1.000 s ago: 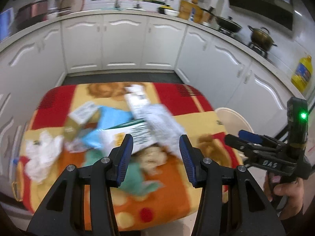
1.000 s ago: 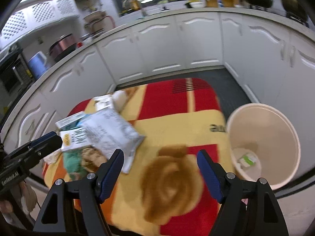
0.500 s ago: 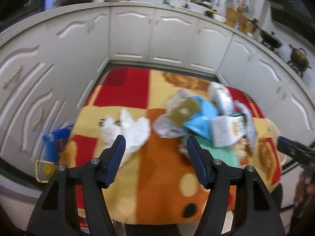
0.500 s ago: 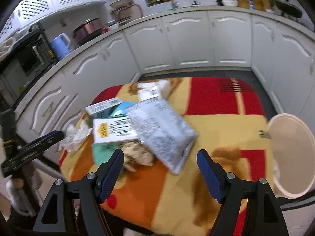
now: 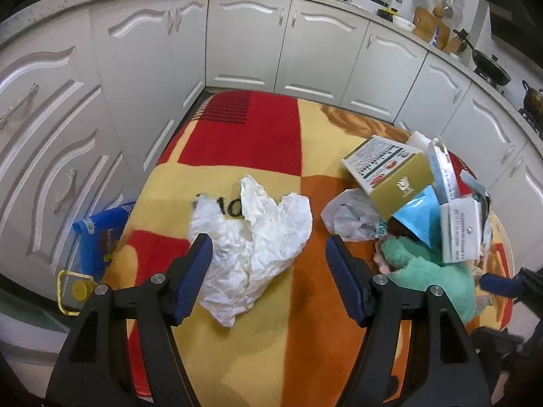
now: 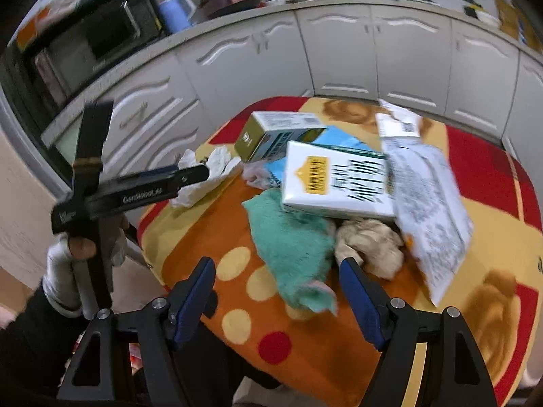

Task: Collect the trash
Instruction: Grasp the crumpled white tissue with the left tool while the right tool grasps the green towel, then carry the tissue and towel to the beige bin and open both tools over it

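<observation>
Left gripper (image 5: 268,278) is hovering over the crumpled white tissue (image 5: 253,237) lying alone on the worktop (image 5: 237,129)'s red, yellow and orange cloth, fingers just widened, spread and gripping nothing. Right gripper (image 6: 276,296) is pointing at the trash pile: teal fuzzy cloth (image 6: 292,247) and beige paper wad (image 6: 370,246) nearest, white carton (image 6: 336,183), gold box (image 6: 271,134) and printed plastic bag (image 6: 431,200) stacked behind. Its fingers have just been narrowing but are standing apart with nothing pinched, cloth edge showing between them.
</observation>
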A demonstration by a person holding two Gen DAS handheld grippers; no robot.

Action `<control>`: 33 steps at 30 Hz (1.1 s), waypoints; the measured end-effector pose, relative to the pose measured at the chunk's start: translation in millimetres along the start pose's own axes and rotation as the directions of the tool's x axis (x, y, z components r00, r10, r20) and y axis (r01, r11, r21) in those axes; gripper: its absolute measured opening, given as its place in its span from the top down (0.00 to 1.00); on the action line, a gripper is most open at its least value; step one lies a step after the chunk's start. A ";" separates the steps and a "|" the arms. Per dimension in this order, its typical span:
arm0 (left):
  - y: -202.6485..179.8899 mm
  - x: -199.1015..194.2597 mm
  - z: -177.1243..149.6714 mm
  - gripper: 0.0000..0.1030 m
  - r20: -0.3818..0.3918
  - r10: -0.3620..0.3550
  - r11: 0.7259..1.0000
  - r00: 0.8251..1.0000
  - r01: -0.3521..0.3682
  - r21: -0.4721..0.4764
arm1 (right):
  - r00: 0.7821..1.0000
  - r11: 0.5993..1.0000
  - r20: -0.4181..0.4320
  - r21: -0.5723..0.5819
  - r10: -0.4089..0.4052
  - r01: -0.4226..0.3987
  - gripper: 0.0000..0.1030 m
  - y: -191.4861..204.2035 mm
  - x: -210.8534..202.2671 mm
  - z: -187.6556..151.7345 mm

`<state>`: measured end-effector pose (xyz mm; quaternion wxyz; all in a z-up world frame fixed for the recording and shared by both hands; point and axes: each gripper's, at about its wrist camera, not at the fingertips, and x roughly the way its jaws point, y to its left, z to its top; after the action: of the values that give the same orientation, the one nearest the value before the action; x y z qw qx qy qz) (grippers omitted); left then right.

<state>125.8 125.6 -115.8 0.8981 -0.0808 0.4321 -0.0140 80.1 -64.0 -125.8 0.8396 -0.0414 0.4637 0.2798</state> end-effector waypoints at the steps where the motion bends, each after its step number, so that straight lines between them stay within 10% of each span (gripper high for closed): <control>1: -0.1 2.2 0.9 0.34 -0.001 -0.002 1.000 1.000 0.002 -0.001 | 1.000 1.000 -0.009 -0.012 -0.002 0.002 0.35 3.2 6.4 0.8; 8: 2.8 23.2 1.2 0.37 -0.034 -0.024 0.999 0.999 0.023 -0.028 | 0.995 0.995 -0.005 -0.040 -0.097 0.097 0.37 1.1 34.8 5.4; 13: 6.5 20.1 -1.5 0.75 -0.029 -0.019 0.999 0.999 0.017 -0.039 | 0.994 0.993 0.016 -0.035 -0.109 0.110 0.56 -6.7 35.1 2.6; 25: -9.5 -50.5 8.0 0.80 0.086 -0.084 0.996 0.993 0.086 -0.018 | 0.980 0.984 0.113 0.052 0.162 -0.169 0.61 -8.1 -27.5 1.7; 33: -49.8 -81.7 14.6 0.80 0.140 -0.138 0.989 0.980 0.130 0.069 | 0.972 0.987 0.211 0.103 0.103 -0.127 0.61 -26.1 -66.6 -5.1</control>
<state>88.3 86.2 -35.8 0.9261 -0.0840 0.3587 -0.0813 62.0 -116.3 -80.3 0.8662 0.0633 0.3919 0.3034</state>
